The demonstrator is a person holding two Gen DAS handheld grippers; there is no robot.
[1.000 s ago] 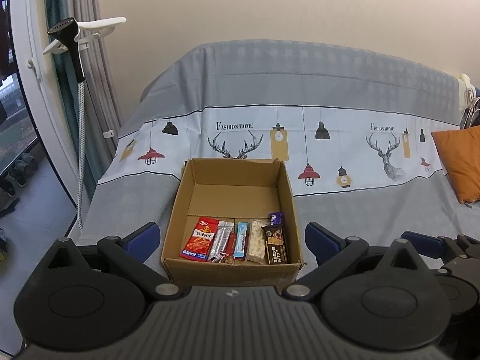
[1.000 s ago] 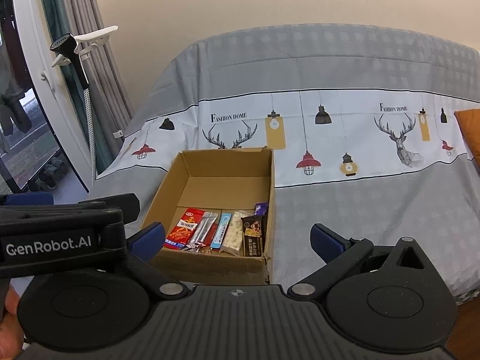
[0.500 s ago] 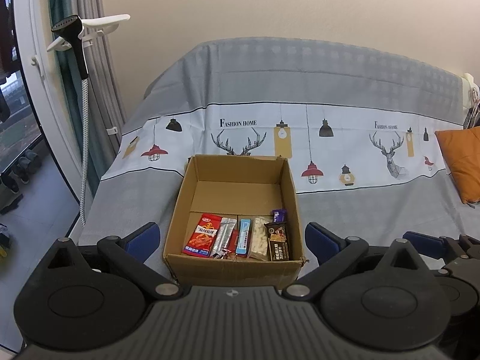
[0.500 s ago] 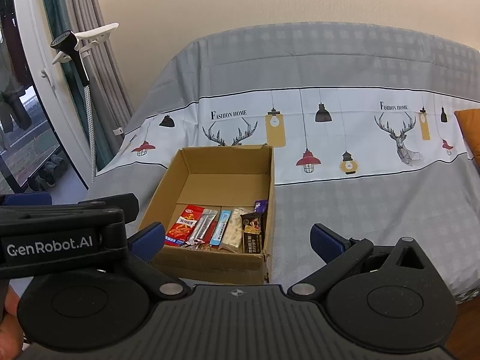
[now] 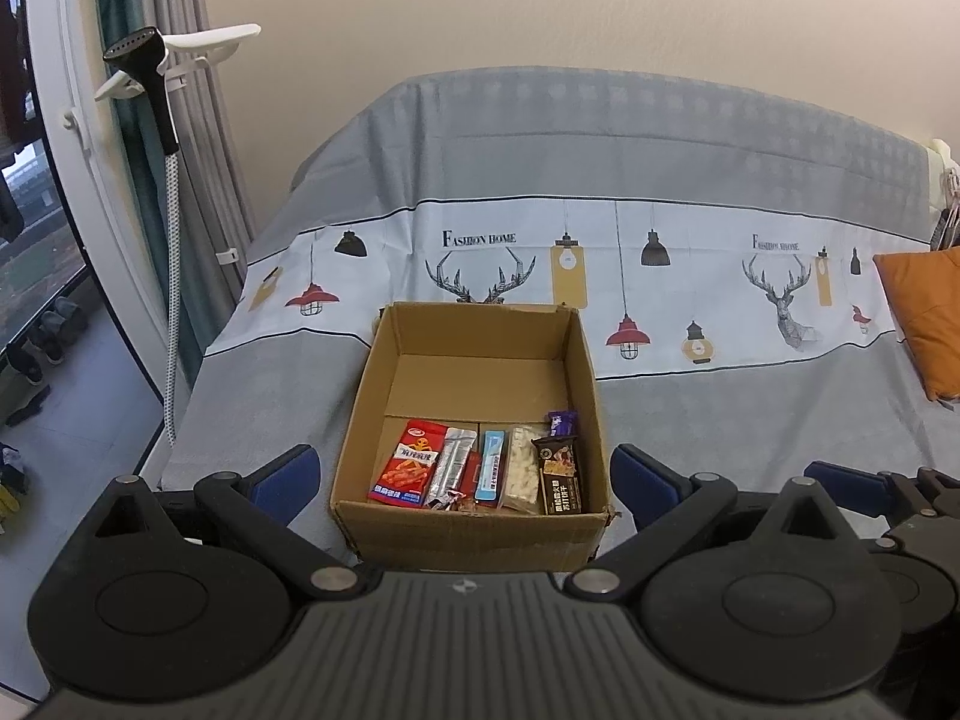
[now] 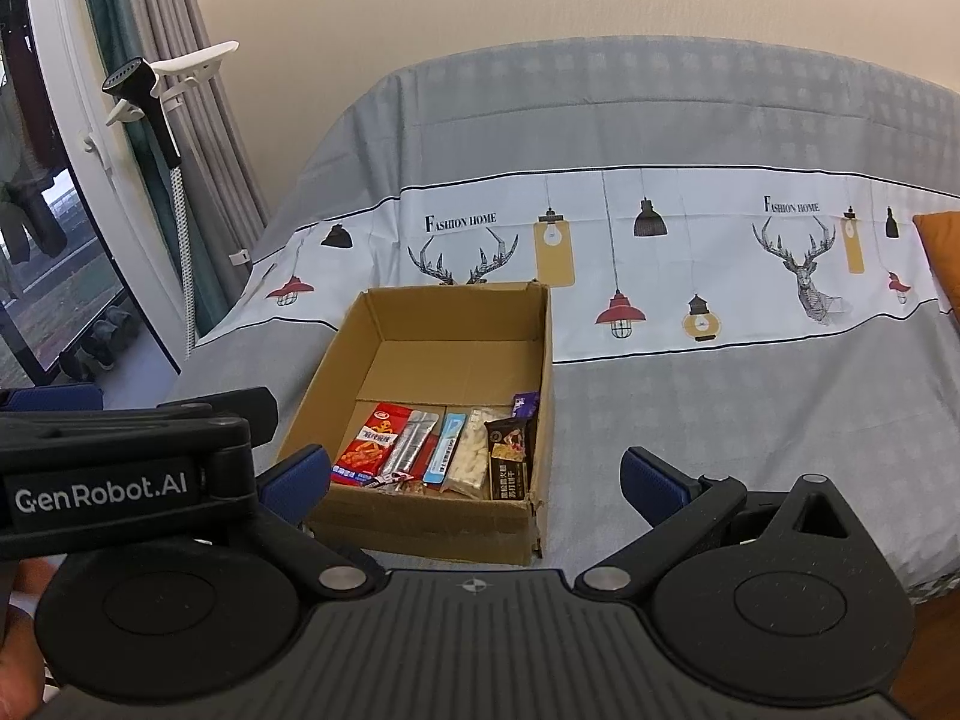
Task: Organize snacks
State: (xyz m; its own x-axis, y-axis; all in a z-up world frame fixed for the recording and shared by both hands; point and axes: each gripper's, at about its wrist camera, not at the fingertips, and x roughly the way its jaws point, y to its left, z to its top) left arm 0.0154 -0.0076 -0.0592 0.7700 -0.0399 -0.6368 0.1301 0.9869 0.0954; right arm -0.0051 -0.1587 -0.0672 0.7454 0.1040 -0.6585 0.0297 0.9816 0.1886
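Note:
An open cardboard box (image 5: 474, 354) stands on the bed; it also shows in the right wrist view (image 6: 456, 324). Several snack packets lie side by side along its near wall: a red packet (image 5: 410, 461), a silver one (image 5: 451, 463), a blue-white one (image 5: 491, 466), a clear white one (image 5: 522, 468), a dark brown bar (image 5: 559, 474) and a small purple one (image 5: 562, 422). The far half of the box floor is bare. My left gripper (image 5: 462, 483) is open and empty, held back in front of the box. My right gripper (image 6: 474, 480) is open and empty, to the box's right.
The bed is covered by a grey and white sheet (image 5: 690, 276) printed with deer and lamps. An orange pillow (image 5: 924, 312) lies at the right. A garment steamer (image 5: 153, 102) stands by the curtain and window at the left. The left gripper's body (image 6: 120, 468) shows at the right view's left.
Both grippers have drawn slightly back and up from the box. The snacks and the box have not moved.

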